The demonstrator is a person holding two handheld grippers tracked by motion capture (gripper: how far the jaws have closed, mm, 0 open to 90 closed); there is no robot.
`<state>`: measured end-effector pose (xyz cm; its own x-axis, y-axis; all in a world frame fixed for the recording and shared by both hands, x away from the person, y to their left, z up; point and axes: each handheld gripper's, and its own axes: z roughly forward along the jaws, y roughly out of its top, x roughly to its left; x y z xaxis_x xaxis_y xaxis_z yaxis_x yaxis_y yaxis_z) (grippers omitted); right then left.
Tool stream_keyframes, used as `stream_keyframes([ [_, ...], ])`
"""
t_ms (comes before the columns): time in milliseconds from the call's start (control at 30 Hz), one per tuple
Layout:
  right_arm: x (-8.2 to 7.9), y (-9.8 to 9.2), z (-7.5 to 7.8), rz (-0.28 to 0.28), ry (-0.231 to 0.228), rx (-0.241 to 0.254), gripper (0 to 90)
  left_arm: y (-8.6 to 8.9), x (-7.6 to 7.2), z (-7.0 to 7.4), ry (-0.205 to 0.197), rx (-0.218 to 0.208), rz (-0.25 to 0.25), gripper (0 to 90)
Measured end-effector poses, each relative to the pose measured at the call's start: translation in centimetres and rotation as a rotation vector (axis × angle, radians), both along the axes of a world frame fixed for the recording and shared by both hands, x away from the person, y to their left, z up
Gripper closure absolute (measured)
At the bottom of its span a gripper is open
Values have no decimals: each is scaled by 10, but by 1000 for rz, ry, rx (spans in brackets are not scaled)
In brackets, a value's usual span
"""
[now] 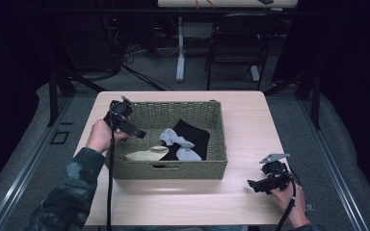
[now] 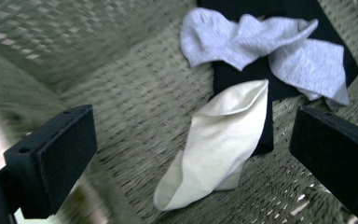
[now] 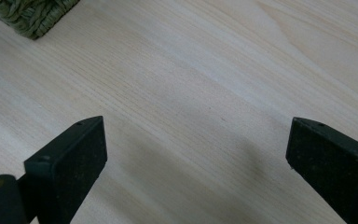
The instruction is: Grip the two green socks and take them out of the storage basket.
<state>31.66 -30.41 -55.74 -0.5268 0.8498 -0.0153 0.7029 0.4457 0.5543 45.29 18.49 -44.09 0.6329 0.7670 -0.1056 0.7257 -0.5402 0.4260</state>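
Note:
A green woven basket (image 1: pixel 169 171) stands in the middle of the wooden table (image 1: pixel 250 125). Inside it lie a cream sock (image 1: pixel 147 154) (image 2: pixel 216 144), a crumpled grey sock (image 1: pixel 178 142) (image 2: pixel 265 51) and a black cloth (image 1: pixel 195 132) (image 2: pixel 242 77). My left gripper (image 1: pixel 137 133) (image 2: pixel 191 154) hangs over the basket's left side, open, with the cream sock lying loose below and between its jaws. My right gripper (image 1: pixel 253 185) (image 3: pixel 198 163) rests near the table's front right, open over bare wood, jaws wide apart.
The basket's near corner (image 3: pixel 32 16) is at the top left of the right gripper view. Beyond the table stand a chair (image 1: pixel 236 43) and a desk leg (image 1: pixel 180 48) on a dark floor with cables.

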Motion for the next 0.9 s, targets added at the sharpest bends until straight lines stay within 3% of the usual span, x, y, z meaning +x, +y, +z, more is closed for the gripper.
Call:
stream_keyframes([
  [233,1,-1,-1,3,1,17,44,-16,1,-18,-2,-27,-39,43],
  [467,0,-1,0,-1,-1,11,44,-32,5,-34,37,-20,-70,54],
  [900,-1,-3,0,-4,-3,8,45,-59,12,-66,127,50,-134,193],
])
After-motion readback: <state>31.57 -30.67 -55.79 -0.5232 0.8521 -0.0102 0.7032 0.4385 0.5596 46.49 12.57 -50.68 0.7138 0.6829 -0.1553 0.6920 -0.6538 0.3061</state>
